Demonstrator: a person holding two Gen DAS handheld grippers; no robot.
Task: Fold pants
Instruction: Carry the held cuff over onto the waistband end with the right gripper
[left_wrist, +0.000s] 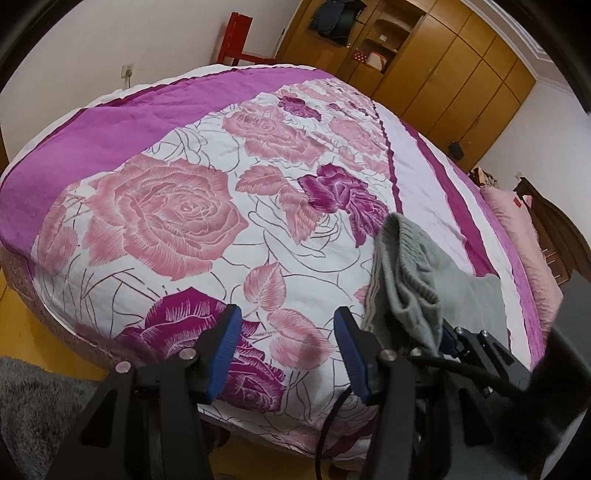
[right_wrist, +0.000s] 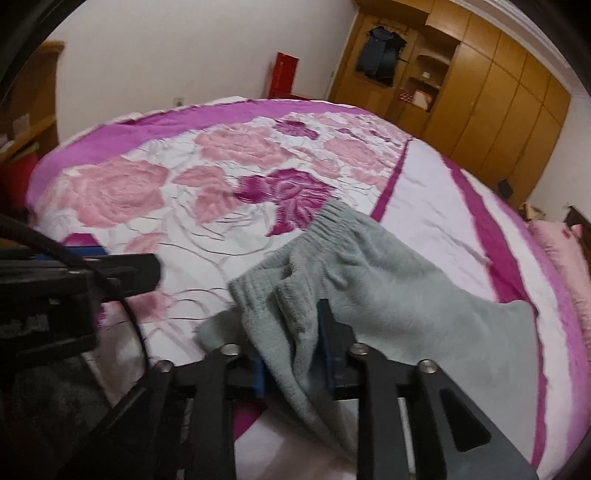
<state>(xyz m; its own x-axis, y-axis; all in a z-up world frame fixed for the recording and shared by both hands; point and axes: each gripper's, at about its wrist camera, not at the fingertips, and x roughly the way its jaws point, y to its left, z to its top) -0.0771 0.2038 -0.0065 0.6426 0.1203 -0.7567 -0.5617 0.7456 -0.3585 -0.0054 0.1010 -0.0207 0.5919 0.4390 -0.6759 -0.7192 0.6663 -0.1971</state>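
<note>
Blue pads (right_wrist: 327, 332) of the right gripper (right_wrist: 295, 350) sit a little apart with the grey pants (right_wrist: 388, 295) bunched between them on the flowery bed cover (right_wrist: 424, 192), while the left gripper (left_wrist: 288, 350) hangs wide apart and empty just beside them.

We are seeing the right wrist view blurring the gray pants (right_wrist: 388, 295) and the bedspread (right_wrist: 221, 177). The pants are hiding the right gripper (right_wrist: 295, 354) pads, so we are not telling if they are pressing.
</note>
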